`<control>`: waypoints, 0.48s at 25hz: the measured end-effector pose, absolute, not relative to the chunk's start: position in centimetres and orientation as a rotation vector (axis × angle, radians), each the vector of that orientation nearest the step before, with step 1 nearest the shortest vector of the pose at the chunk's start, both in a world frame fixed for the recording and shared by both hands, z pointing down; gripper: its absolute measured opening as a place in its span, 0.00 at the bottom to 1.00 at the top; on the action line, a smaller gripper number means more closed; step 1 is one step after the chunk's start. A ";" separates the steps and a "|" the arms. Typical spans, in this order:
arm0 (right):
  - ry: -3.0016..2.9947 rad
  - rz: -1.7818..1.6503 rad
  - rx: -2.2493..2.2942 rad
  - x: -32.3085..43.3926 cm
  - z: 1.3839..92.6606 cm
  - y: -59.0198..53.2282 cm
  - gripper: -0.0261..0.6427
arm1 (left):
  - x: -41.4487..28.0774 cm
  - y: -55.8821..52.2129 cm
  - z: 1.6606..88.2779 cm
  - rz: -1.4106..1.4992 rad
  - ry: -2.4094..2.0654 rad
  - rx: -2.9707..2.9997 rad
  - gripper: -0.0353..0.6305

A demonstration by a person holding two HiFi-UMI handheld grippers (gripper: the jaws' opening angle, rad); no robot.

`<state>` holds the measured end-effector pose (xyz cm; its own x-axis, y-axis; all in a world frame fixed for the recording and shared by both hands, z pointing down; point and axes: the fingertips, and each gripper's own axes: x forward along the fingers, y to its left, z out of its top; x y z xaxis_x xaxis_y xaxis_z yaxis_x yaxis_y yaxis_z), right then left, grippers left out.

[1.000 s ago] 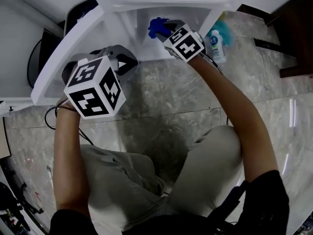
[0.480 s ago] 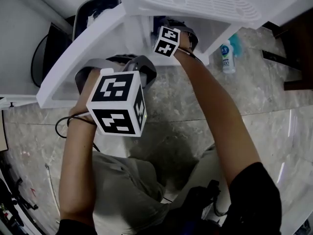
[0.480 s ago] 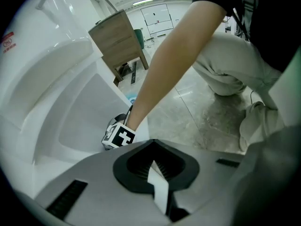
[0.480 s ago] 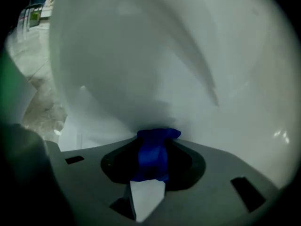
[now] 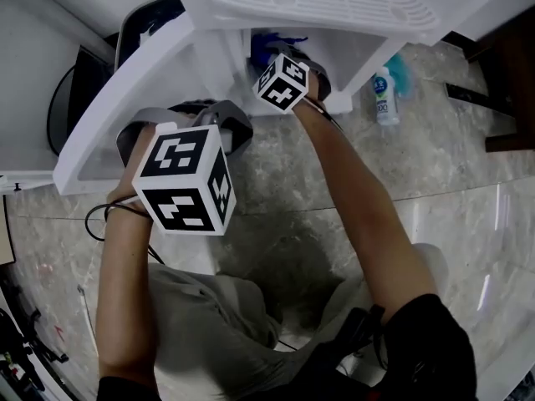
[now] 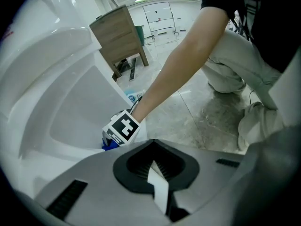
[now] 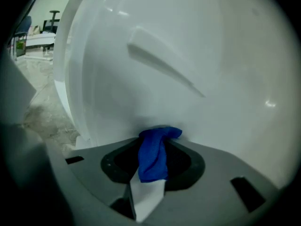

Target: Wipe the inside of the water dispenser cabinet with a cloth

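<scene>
The white water dispenser cabinet (image 5: 219,57) stands open at the top of the head view, its door (image 5: 117,98) swung out to the left. My right gripper (image 5: 280,61) reaches into the cabinet, shut on a blue cloth (image 5: 269,42). In the right gripper view the blue cloth (image 7: 154,152) hangs from the jaws and its end presses against the white inner wall (image 7: 188,65). My left gripper (image 5: 213,111) is shut with nothing in it, close to the door's lower edge. From the left gripper view the cabinet interior (image 6: 80,112) and the right gripper's marker cube (image 6: 121,128) show.
A white spray bottle (image 5: 384,94) with a teal cloth behind it stands on the marble floor (image 5: 418,165) right of the cabinet. Dark furniture (image 5: 501,73) is at the far right, a dark bin (image 5: 142,19) behind the door. The person's knees fill the lower frame.
The right gripper has gone from the cabinet's mouth deeper inside and lower, rolling as it went, with the cloth in it. The left gripper has hardly shifted by the door.
</scene>
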<state>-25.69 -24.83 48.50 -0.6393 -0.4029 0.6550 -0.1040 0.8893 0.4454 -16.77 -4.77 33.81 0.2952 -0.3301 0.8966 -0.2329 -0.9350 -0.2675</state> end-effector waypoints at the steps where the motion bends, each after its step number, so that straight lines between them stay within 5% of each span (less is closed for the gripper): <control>1: -2.224 -0.495 0.345 -25.7 48.8 -25.2 0.21 | -16.3 -4.7 33.8 -1.731 0.525 -2.454 0.06; 12: -2.272 -0.326 0.471 -26.2 48.1 -26.4 0.22 | -16.6 -5.0 34.4 -1.766 0.483 -2.416 0.06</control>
